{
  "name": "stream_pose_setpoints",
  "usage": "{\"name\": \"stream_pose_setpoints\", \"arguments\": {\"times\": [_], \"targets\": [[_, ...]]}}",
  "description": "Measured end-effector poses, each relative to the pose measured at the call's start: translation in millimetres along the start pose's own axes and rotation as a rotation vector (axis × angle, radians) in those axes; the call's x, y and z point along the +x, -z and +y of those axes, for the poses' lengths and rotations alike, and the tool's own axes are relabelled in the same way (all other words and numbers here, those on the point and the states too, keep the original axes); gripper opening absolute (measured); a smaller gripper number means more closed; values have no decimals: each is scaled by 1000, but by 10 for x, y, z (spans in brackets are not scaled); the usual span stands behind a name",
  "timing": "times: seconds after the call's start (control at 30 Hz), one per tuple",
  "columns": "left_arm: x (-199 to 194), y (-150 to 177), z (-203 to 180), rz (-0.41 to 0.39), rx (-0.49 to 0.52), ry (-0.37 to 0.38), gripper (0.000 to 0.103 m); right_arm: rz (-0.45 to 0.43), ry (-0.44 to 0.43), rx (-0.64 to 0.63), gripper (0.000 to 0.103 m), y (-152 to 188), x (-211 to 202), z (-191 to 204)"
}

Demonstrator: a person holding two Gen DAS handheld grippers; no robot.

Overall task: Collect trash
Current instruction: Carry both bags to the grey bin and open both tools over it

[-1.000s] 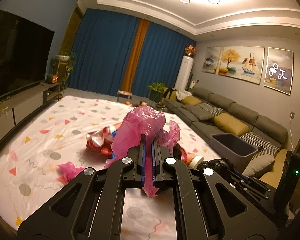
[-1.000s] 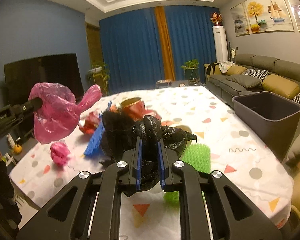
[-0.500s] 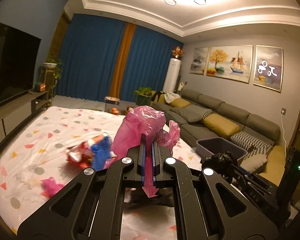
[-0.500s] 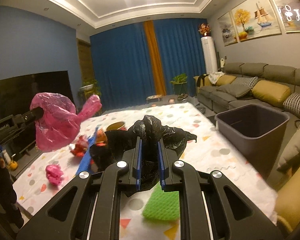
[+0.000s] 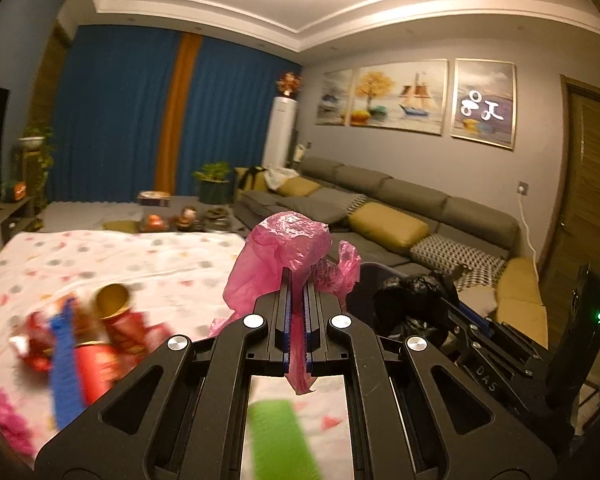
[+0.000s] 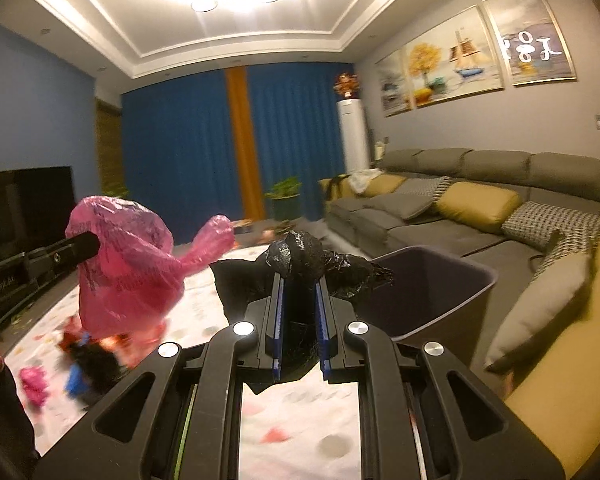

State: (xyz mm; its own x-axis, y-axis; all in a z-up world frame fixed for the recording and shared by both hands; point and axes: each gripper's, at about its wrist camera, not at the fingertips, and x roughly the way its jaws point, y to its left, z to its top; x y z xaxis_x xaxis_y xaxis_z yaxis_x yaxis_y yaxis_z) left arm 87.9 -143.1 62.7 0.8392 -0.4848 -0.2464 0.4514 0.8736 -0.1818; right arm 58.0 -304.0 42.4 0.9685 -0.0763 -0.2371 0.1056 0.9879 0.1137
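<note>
The left gripper (image 5: pixel 297 280) is clamped tight on a crumpled pink plastic bag (image 5: pixel 288 248), its jaws all but closed with a tail of the film hanging out behind the pads. The right gripper (image 6: pixel 299 284) is pinched on a wadded black plastic bag (image 6: pixel 300 256), its jaws standing a little wider because the wad is thicker. Neither grip has altered over the last second.

What has changed is the view: both hands have swung across the table from the litter towards the dark grey plastic waste bin (image 6: pixel 432 280). In the right wrist view the bin, a second ago well off at about 3 o'clock, now sits just beyond the black bag at about 2 o'clock, its open mouth facing up. In the left wrist view the sofa has slid towards the centre, and the right gripper with its black bag shows at 3 o'clock, with the bin's rim just behind it.

The red foil wrappers and gold-rimmed can (image 5: pixel 112 320), blue ribbed strip (image 5: pixel 66 364) and green sponge (image 5: pixel 280 436) have dropped to 8 and 6 o'clock, still on the white patterned tablecloth (image 5: pixel 140 256).

In my judgement the carry is nearly done; next comes release over the bin, then a return for the rest
</note>
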Motion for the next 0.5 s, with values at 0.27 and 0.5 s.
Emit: {"name": "stream_pose_setpoints", "arguments": {"times": [0.27, 0.5], "targets": [[917, -66, -393, 47, 10, 77, 4, -36, 105, 33, 15, -209, 337, -504], [1551, -70, -628, 93, 24, 116, 4, -29, 158, 58, 15, -282, 660, -797]]}}
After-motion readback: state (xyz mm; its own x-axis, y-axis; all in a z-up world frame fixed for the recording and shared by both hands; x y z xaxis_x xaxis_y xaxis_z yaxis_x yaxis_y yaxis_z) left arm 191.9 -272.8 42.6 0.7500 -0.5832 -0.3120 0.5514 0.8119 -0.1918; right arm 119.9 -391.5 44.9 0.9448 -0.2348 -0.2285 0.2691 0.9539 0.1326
